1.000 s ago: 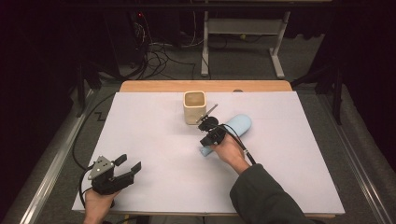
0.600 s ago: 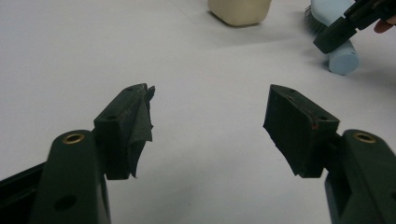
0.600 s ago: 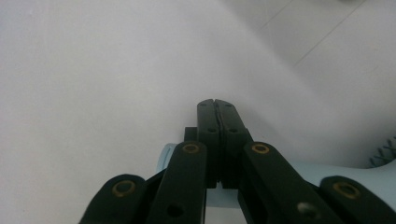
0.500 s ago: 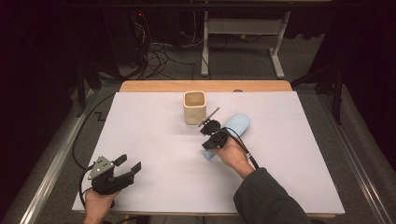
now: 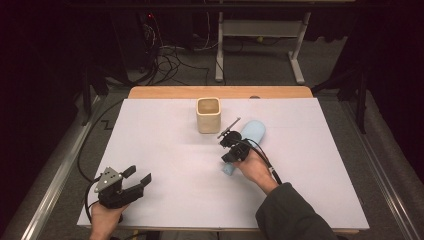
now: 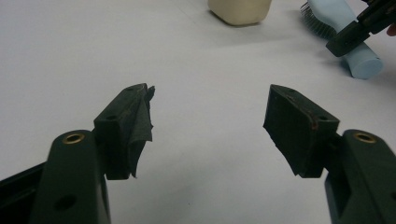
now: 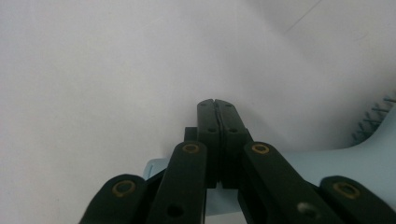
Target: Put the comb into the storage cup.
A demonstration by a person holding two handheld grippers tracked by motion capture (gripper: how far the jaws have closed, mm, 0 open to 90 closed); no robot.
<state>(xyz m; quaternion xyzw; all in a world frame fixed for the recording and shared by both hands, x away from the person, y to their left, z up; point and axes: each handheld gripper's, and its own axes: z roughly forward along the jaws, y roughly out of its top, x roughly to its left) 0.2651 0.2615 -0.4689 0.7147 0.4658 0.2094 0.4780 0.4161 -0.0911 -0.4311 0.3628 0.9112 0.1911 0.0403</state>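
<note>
Right gripper (image 5: 231,144) has drawn back along the blue hairbrush (image 5: 248,136), fingers together.

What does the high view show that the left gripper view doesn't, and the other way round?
The high view adds the person's right hand, a dark sleeve, the wooden table edge and floor cables. The left gripper view adds a close look at the open left tongs, with frayed black tape on one pad. Both share the cream cup, the blue brush, the right tongs and the white table.
</note>
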